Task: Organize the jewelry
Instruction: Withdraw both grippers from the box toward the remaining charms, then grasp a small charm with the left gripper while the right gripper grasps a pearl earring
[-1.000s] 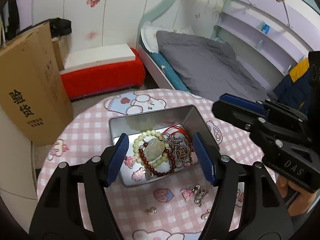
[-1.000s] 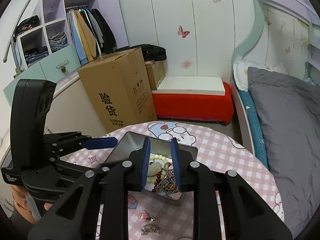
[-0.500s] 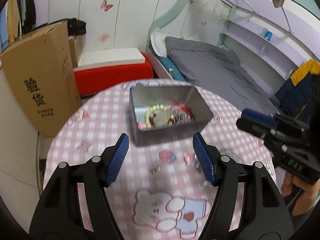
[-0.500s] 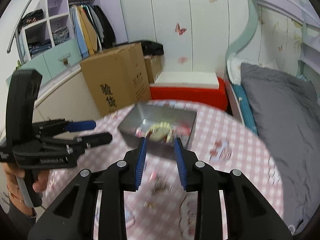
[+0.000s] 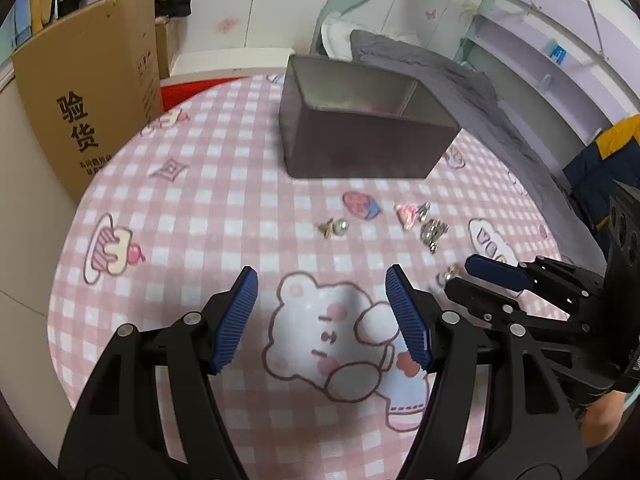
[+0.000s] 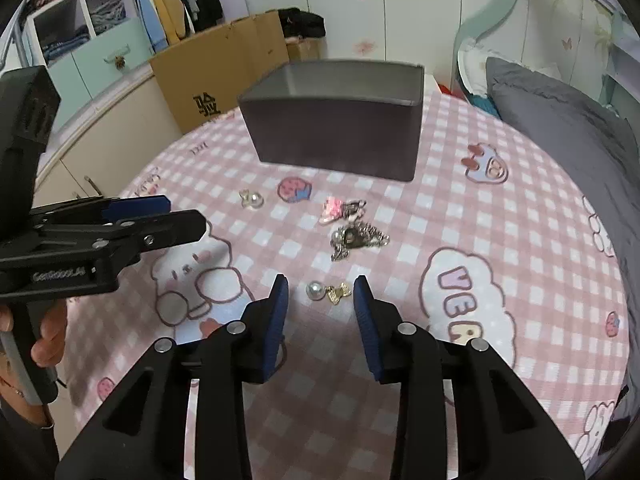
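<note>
The right gripper [image 6: 320, 292] is aimed at the pearl earring [image 6: 328, 291] on the tablecloth [image 6: 500, 208]; its jaws, just opened, are parted and empty for pickup. The left gripper [image 5: 320, 292] is held wide apart, empty. The tin [image 6: 336, 136] is kept nearby for deposit.

The round counter [image 6: 500, 208] wears a pink checked cloth printed with cartoon animals. A grey metal box [image 6: 336, 136] stands toward its far side. In front of the box lie a pearl earring [image 6: 252, 199], a pink charm [image 6: 332, 210] touching a silver cluster [image 6: 358, 238], and nearer, a pearl [image 6: 315, 291] beside a gold piece [image 6: 338, 293].
</note>
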Motion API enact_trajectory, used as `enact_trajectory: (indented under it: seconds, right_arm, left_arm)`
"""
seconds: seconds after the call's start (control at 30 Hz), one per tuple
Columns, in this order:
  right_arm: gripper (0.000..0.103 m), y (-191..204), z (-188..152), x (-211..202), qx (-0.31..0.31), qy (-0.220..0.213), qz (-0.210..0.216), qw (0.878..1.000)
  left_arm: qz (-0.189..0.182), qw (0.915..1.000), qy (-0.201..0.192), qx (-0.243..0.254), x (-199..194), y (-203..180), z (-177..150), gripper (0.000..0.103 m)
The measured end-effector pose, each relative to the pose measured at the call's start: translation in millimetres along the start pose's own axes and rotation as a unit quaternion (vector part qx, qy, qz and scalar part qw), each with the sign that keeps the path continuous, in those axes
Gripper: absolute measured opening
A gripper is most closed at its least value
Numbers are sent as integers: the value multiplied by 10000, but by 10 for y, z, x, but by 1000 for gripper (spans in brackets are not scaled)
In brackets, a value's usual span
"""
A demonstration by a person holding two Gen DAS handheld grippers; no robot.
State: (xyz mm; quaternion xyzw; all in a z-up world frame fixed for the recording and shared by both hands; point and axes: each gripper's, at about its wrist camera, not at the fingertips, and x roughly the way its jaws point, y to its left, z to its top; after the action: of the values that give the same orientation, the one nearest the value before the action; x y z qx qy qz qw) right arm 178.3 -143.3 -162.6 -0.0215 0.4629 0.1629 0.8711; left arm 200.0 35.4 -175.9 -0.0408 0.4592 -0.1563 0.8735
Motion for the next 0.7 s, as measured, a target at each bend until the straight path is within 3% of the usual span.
enact_trajectory:
  seconds: [0.2,0.3,0.7]
  right_arm:
    - [32,57,-2,88,-128,14,-88,9999]
    - [19,98,-22,94,-385,8,-340,9987]
    - [12,-113,12,-41,-130,-166,-120,9997]
  left_arm:
    - [28,10000,51,-22,51,31,-15,66]
    - [12,10000,45,-42,79,45,5,66]
    - [-2,10000,-1,95,256,-39,170,66]
